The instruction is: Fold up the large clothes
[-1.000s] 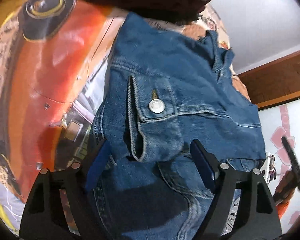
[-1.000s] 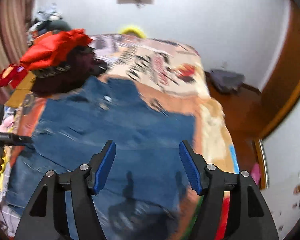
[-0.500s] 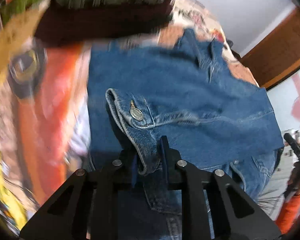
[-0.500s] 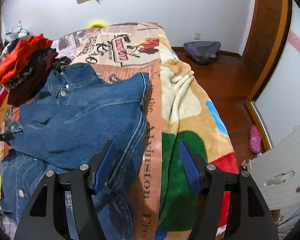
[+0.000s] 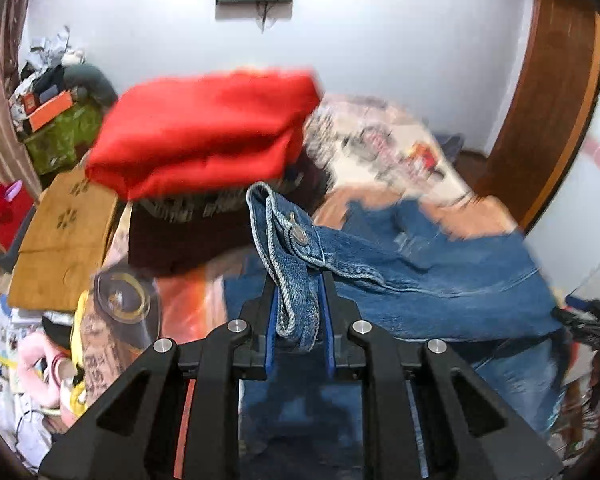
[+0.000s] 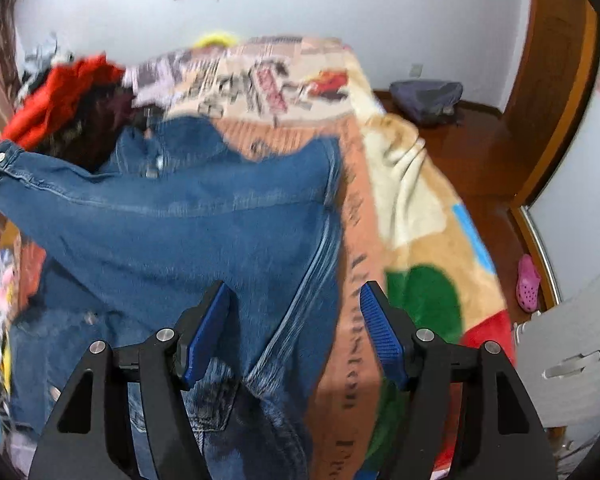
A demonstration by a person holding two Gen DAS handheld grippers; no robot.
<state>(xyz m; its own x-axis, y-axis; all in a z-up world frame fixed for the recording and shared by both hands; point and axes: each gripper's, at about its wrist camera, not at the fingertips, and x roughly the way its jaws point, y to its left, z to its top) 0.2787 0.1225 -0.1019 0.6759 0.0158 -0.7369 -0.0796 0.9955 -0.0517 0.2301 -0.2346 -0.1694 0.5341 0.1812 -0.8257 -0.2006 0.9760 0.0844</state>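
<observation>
Left wrist view: left gripper [image 5: 298, 332] fingers pressed together, pinching buttoned cuff [image 5: 288, 236] of denim jacket [image 5: 440, 280], lifted off bed. Jacket body spread on printed blanket [image 6: 412, 200], red garment pile [image 5: 204, 128] at far left. Right gripper [image 6: 294, 332] fingers spread, holding nothing, poised above near right jacket edge. Step judged: folding sleeve inward. Next move likely: carry cuff across body, right gripper steadying hem.

Pretty bright indoor light, coming from above, with glare washing out the white wall [image 5: 380, 40] near the top. Heavy fisheye bending, dark vignette in every corner. Motion blur smearing the red cloth [image 5: 204, 128] and the printed blanket [image 6: 268, 80] behind the denim jacket [image 6: 172, 216]. Sharp only up close on the cuff [image 5: 296, 236]. Soft shadow below the jacket.
</observation>
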